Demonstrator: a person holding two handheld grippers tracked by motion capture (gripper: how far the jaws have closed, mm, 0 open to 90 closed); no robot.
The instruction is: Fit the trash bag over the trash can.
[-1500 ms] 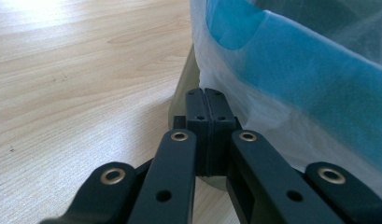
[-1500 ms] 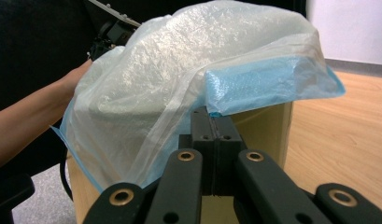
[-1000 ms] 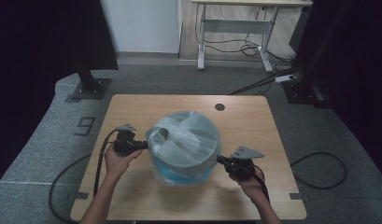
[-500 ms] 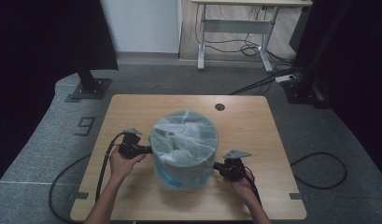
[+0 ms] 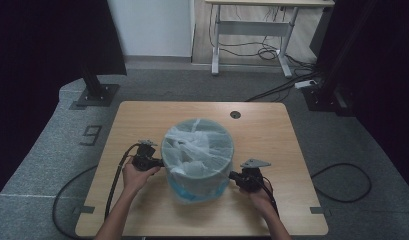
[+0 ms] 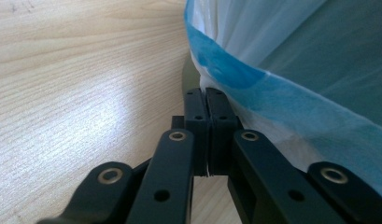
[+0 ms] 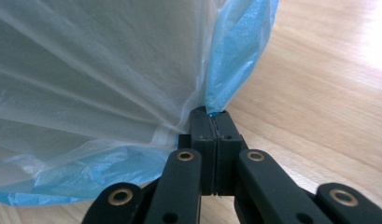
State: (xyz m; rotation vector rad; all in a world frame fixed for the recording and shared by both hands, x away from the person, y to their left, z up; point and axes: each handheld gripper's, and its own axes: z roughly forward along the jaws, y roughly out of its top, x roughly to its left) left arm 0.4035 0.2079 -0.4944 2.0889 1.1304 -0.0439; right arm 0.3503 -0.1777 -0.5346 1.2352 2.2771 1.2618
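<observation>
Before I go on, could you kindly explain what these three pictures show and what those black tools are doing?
A person sits at a wooden table with a hand-held two-jaw gripper in each hand. One picture looks down from above; the other two come from cameras riding on each gripper, looking along its black jaws. On the table stands a round bin lined with a thin blue plastic bag. The left gripper and the right gripper are each shut on the bag's edge, on opposite sides of the bin.
</observation>
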